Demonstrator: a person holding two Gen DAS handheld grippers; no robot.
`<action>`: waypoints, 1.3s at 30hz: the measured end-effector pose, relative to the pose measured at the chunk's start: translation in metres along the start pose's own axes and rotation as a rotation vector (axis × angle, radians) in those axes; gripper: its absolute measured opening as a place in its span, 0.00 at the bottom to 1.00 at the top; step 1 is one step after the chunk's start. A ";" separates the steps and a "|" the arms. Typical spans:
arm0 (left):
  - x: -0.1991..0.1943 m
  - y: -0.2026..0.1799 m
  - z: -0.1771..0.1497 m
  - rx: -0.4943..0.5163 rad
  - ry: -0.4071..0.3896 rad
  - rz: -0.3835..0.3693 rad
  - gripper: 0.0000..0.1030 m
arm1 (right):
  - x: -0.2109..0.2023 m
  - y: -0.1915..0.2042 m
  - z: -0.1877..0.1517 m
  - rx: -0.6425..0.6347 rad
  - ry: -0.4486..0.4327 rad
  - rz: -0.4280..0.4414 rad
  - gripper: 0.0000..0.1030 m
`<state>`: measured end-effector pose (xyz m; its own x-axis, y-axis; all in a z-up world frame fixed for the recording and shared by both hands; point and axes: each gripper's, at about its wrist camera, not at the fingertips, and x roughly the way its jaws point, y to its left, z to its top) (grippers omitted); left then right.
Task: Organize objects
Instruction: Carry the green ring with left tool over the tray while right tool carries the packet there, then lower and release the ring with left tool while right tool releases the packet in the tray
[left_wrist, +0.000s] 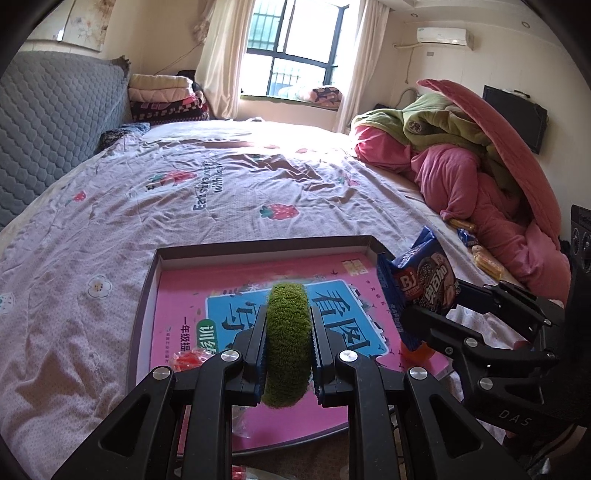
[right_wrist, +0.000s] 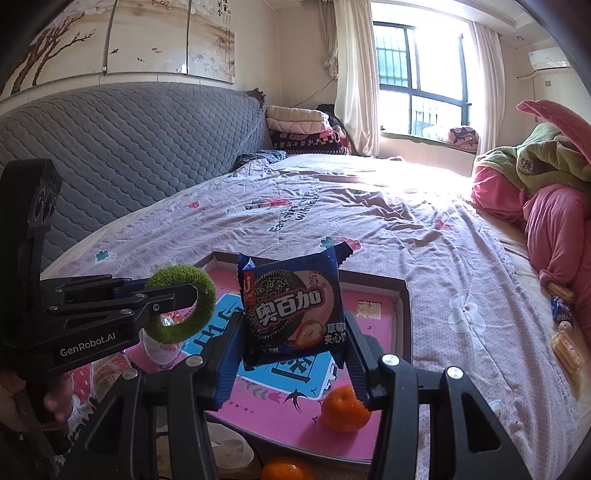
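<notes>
Left wrist view: the green fuzzy ring (left_wrist: 287, 343) stands on edge at lower centre, clenched between the pads of the left gripper (left_wrist: 288, 332), hanging over the shallow box (left_wrist: 258, 245) whose floor is covered by a pink book (left_wrist: 192, 295). At centre right the right gripper (left_wrist: 430, 314) clamps a blue biscuit packet (left_wrist: 424, 277) above the box's right rim.

In the right wrist view the packet (right_wrist: 295, 314) sits upright at centre in the right gripper (right_wrist: 291, 354), jaws closed on its two side edges, with the ring (right_wrist: 184, 306) at left.

Already in the box, as far as can be seen: an orange (right_wrist: 345, 408) at lower centre-right, a red-wrapped sweet (left_wrist: 190, 360) at lower left, and a pale wrapped item below the ring. A second orange (right_wrist: 286, 470) lies at the bottom edge; whether inside the box I cannot tell.

Left to do, by my judgement: set down both held items, then fetch the snacks (right_wrist: 563, 347) at the right edge beside the pink bedding (right_wrist: 554, 229).

The box's middle and far half are bare, and its low walls are an easy clearance. The grippers are close together, so lowering both at once risks a knock.
</notes>
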<state>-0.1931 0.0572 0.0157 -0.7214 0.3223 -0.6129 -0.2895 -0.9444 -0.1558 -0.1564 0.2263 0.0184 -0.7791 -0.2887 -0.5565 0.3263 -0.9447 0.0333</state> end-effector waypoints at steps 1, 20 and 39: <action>0.003 -0.002 -0.002 0.008 0.010 -0.002 0.19 | 0.004 0.000 -0.002 -0.005 0.016 0.001 0.49; 0.032 -0.024 -0.026 0.110 0.151 -0.007 0.19 | 0.036 0.011 -0.026 -0.119 0.213 -0.003 0.49; 0.047 -0.014 -0.032 0.086 0.237 0.028 0.22 | 0.044 0.021 -0.032 -0.186 0.256 -0.032 0.50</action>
<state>-0.2028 0.0831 -0.0359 -0.5653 0.2623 -0.7821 -0.3310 -0.9406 -0.0762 -0.1667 0.1988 -0.0314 -0.6386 -0.1881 -0.7462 0.4144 -0.9011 -0.1274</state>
